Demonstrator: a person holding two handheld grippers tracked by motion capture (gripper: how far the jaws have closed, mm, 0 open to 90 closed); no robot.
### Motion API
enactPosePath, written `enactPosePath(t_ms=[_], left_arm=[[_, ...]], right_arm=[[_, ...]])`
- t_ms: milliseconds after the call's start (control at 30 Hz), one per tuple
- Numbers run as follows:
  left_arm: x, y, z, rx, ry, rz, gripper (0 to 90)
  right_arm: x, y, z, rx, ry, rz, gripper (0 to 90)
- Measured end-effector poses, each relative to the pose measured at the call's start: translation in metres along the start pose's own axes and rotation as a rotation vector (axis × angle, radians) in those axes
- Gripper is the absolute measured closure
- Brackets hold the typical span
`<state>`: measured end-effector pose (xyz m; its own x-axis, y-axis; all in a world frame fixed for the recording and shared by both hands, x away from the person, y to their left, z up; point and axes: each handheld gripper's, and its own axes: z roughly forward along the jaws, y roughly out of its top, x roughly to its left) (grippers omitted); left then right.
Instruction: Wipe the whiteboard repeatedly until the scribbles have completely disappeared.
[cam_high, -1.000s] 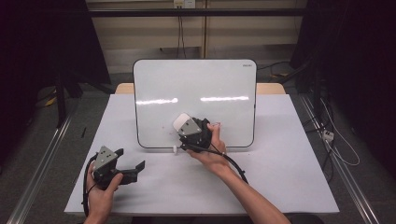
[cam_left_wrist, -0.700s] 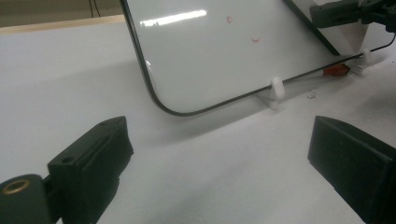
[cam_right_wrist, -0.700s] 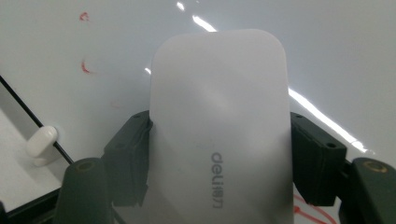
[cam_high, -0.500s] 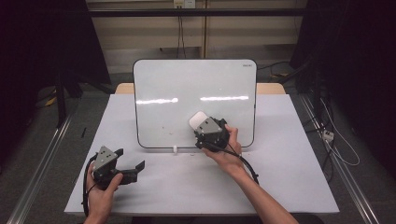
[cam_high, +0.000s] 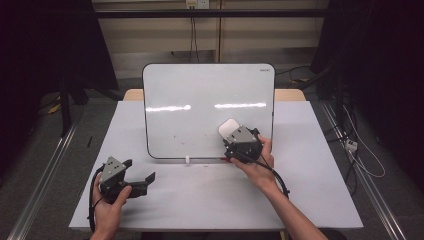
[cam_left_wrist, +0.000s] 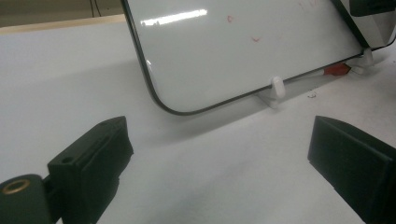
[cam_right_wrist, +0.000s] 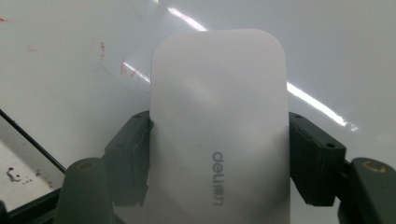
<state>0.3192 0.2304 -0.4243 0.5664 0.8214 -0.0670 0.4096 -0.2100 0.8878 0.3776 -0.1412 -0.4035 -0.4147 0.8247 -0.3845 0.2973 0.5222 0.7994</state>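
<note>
Right gripper (cam_right_wrist: 219, 154) clamps the white eraser (cam_right_wrist: 218, 126) flat against the whiteboard (cam_high: 200, 100), lower right. Left gripper (cam_left_wrist: 219, 163) rests on the table (cam_high: 310, 200), jaws wide, holding nothing.

— What do we see of the eraser (cam_right_wrist: 218, 135)?

— We see a white, rounded block with grey "deli" lettering. It lies flat against the whiteboard (cam_high: 200, 100), at its lower right part.

— And the whiteboard?

— It stands tilted on the table, with faint red marks.
</note>
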Motion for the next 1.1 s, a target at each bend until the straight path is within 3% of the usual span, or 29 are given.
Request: enactPosePath(t_ms=[267,600,833,1100], left_arm=[[0.0,-0.001,0.0,-0.004,0.006,-0.005,5.7],[-0.002,0.001,0.004,0.009,-0.005,0.003,5.7],[-0.003,0.002,0.006,0.002,-0.005,0.006,5.7],[-0.002,0.002,0.005,0.001,-0.007,0.006,5.7]], right_arm=[[-0.012,-0.006,-0.004,0.009,-0.014,0.025,30.9],[-0.006,-0.003,-0.002,0.015,-0.031,0.038,30.7],[0.002,0.005,0.003,0.015,-0.024,0.021,30.7],[0.024,0.022,0.013,-0.001,0.008,-0.019,30.5]])
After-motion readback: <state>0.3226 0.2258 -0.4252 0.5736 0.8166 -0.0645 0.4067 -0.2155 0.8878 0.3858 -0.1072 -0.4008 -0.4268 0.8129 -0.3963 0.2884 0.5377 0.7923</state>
